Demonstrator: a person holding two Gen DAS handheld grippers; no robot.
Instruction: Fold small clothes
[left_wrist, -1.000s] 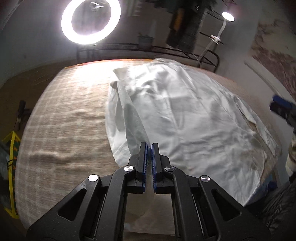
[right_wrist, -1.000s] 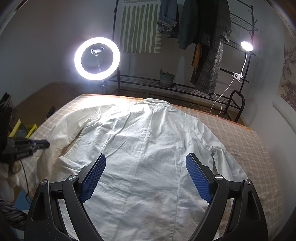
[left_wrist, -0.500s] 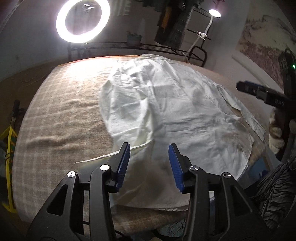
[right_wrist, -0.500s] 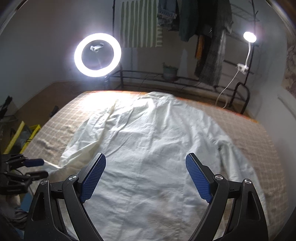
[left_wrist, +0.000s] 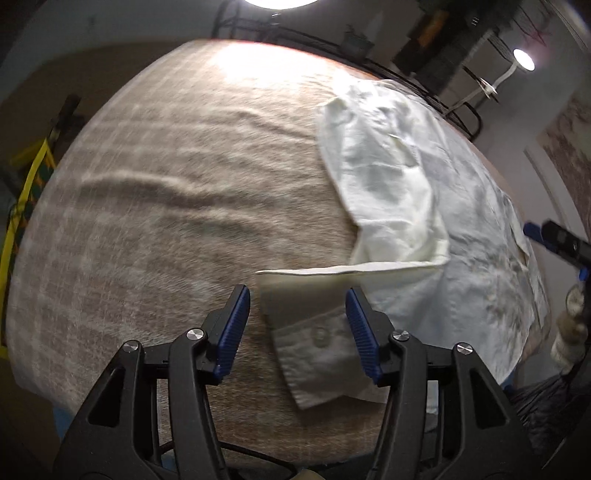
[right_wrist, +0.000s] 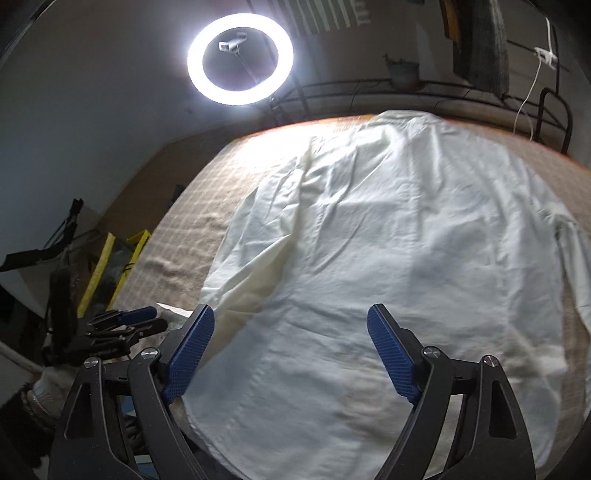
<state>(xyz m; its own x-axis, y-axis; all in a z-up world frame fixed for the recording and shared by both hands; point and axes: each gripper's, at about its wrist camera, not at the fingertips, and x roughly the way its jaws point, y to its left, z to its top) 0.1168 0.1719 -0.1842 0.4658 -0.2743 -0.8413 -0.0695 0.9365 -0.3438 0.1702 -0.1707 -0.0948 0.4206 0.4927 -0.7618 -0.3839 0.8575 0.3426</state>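
The white shirt (right_wrist: 388, 258) lies spread, back up, on the bed (left_wrist: 166, 192). One sleeve (left_wrist: 388, 192) is folded inward; the rest is unfolded. The left gripper (left_wrist: 297, 325) has just been opening, cuff (left_wrist: 321, 354) lying loose between its fingers; the right gripper (right_wrist: 291, 350) is wide, empty.

Creased matt cloth shirt (right_wrist: 388, 258) lies on a seemingly coarse woven cover (left_wrist: 166, 221).

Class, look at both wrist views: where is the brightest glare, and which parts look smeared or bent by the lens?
Right wrist view: the ring light blows out to pure white and washes the far bed cover; the white shirt looks soft, its near hem blurred. Left wrist view: glare hits the far cover, the cuff is smeared, and the bed edge bows into a curve.
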